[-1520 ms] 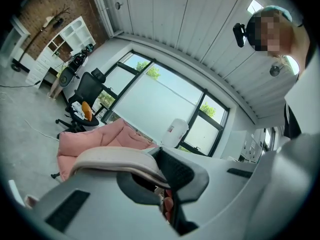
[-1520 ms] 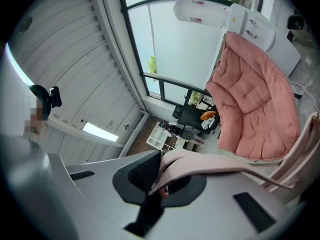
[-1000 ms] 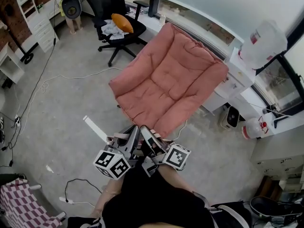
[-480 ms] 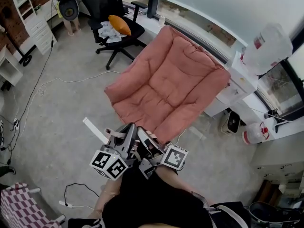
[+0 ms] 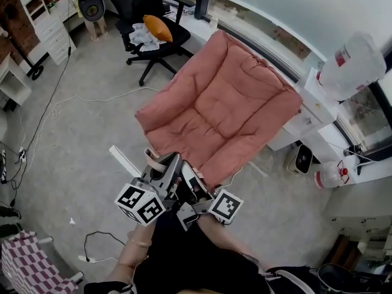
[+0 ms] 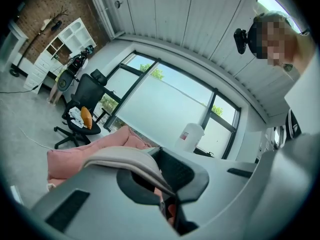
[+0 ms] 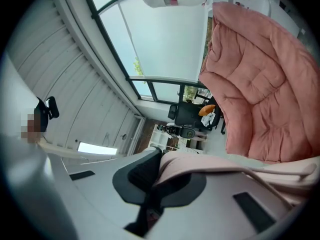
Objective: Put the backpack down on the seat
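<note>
The seat [image 5: 220, 109] is a wide pink padded chair, tilted back, straight ahead of me. My left gripper [image 5: 170, 171] is shut on a pale beige backpack strap [image 6: 125, 156]. Close beside it, my right gripper [image 5: 191, 179] is shut on a pinkish strap [image 7: 210, 166]. Both grippers are held level just short of the seat's front edge. The body of the backpack is hidden under the grippers and my arms. The pink cushion also shows past the jaws in the left gripper view [image 6: 85, 151] and the right gripper view [image 7: 260, 84].
A black office chair [image 5: 153, 29] with an orange cushion stands behind the seat to the left. A large water jug [image 5: 355, 57] sits on a white unit at the right. Cables [image 5: 92, 100] trail over the grey floor. White shelves [image 5: 43, 11] are at far left.
Both grippers, still shut on the straps, have shifted slightly towards the seat's front edge. The grips look the same.
</note>
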Action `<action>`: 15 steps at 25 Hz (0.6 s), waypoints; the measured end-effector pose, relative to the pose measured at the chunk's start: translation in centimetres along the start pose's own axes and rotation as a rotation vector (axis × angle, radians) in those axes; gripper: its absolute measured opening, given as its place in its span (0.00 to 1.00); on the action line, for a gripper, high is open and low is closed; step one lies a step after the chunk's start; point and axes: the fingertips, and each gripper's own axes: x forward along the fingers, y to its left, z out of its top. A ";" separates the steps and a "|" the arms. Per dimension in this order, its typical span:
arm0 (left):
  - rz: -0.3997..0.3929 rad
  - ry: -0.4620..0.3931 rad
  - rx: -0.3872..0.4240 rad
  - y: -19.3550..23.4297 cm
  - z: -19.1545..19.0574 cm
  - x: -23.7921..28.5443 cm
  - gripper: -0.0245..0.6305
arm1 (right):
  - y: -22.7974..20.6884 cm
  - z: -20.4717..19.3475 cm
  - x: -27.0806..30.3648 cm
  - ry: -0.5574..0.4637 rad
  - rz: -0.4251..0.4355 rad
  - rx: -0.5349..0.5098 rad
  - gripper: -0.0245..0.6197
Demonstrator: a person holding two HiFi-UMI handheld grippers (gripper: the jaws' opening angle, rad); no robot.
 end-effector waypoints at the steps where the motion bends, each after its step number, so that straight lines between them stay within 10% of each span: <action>1: -0.001 0.007 0.003 0.0 0.0 0.2 0.06 | 0.0 0.2 0.0 -0.010 -0.003 0.003 0.10; 15: -0.094 0.105 -0.022 2.0 0.3 3.7 0.06 | -1.8 2.3 2.2 -0.103 -0.065 0.027 0.10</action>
